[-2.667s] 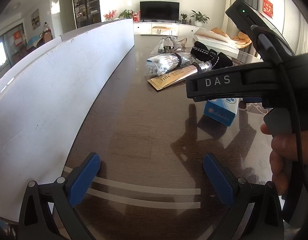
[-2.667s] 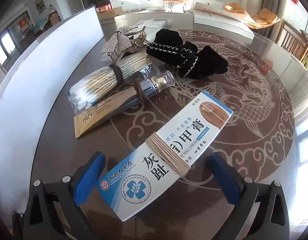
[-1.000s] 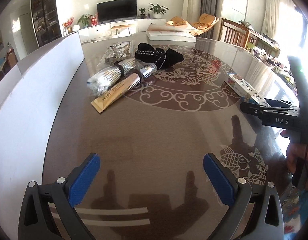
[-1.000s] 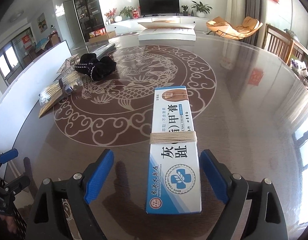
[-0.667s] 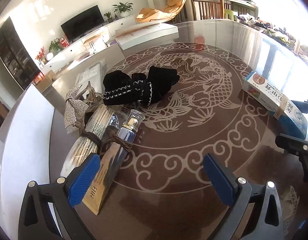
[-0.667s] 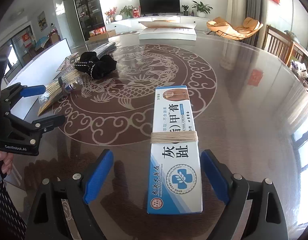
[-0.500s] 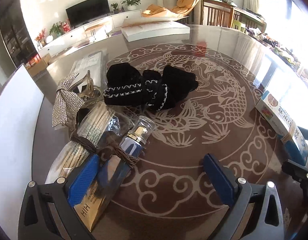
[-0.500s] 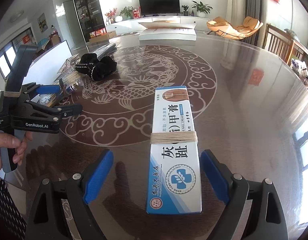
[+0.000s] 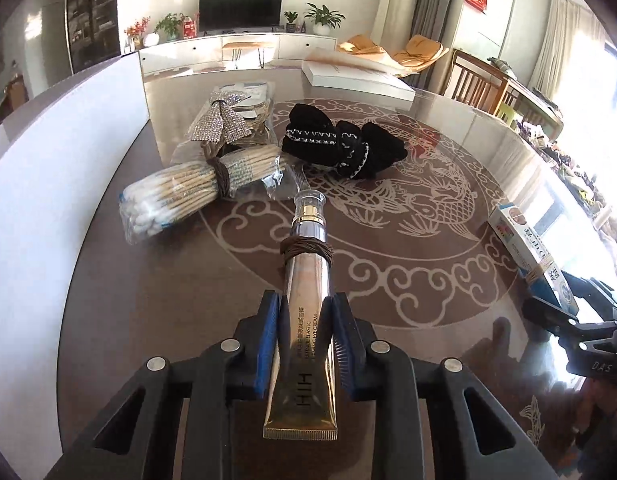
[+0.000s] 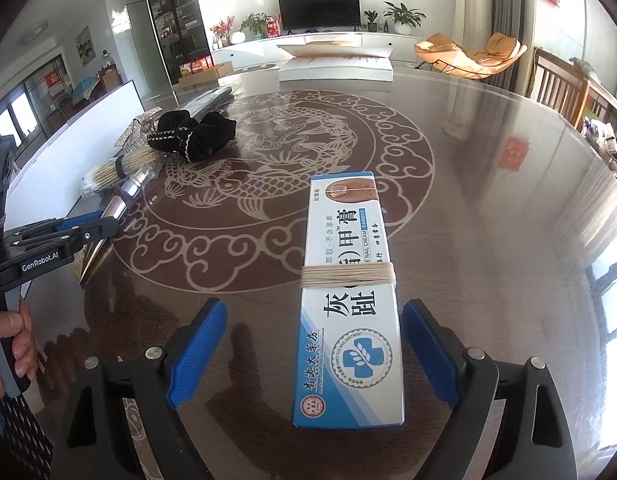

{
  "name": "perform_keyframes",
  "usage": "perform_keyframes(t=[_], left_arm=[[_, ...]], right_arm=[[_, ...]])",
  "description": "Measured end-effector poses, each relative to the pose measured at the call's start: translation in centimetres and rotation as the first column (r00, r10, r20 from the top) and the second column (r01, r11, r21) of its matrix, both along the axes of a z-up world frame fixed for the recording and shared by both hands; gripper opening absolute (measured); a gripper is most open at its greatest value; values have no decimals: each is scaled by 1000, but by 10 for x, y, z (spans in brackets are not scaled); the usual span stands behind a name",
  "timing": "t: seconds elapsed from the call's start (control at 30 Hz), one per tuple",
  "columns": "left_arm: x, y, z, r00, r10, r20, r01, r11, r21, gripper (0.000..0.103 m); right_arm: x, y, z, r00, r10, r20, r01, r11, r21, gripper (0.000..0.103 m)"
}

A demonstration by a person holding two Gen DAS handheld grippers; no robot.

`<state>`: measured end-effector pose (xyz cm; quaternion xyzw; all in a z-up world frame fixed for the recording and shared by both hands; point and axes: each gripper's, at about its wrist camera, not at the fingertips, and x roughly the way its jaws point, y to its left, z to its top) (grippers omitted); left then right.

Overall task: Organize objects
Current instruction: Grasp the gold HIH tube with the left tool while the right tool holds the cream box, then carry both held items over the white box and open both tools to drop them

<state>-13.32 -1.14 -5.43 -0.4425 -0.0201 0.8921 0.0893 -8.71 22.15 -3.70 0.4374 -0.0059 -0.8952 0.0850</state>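
Gold cream tube [image 9: 308, 332], cap end over the table [image 9: 188, 320] near the swab bundle [image 9: 196, 192]: left gripper [image 9: 306, 330] has just closed, pads now clamping it, so pickup looks begun. Right gripper [image 10: 312, 356] w/ jaws apart, astride the nail-cream box [image 10: 348, 312], not gripping.

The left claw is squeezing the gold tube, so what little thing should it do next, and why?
Probably lift it a little. The left claw has just closed on the gold tube, whose cap end lies beside the cotton swabs; rising first should keep it from dragging them.
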Motion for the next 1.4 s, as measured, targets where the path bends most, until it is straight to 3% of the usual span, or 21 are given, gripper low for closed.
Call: perform_keyframes(t=[0.07,0.13,0.17,0.2,0.3,0.4,0.87,1.07,1.27,1.33,1.4], left_arm=[[24,7,0,1000,9,0,-9,1000,-25,28],[41,17,-1,1000,-18,-3,18,998,-59,52],[45,23,-4,1000,-27,5,27,996,-81,87],[47,27,-10,999,-22,28,25,993,-112,103],[49,36,-8,999,-42,3,42,985,-170,103],[48,33,-7,999,-33,28,36,992,-123,103],[49,27,-8,999,-35,22,37,992,-120,103],[38,25,-7,992,-98,82,108,986,-127,103],[14,7,-4,992,-36,121,49,993,-107,103],[10,13,-2,995,-46,90,58,989,-133,85],[7,21,4,995,-72,65,80,987,-136,27]], right_arm=[[0,0,0,1000,0,0,0,1000,3,90],[0,-1,0,1000,1,1,-1,1000,9,90],[0,-1,0,1000,1,1,-1,1000,10,90],[0,-1,0,1000,1,1,-1,1000,9,90],[0,0,0,1000,1,0,-1,1000,1,90],[0,1,0,1000,0,0,0,1000,2,90],[-1,-4,-2,1000,11,10,-11,999,34,94],[-1,-4,-2,1000,12,8,-12,1000,24,94],[-1,-3,-2,1000,13,7,-13,1000,12,95],[-1,-2,-2,1000,12,7,-13,1000,13,95],[-1,-2,-2,1000,14,7,-14,1000,7,95]])
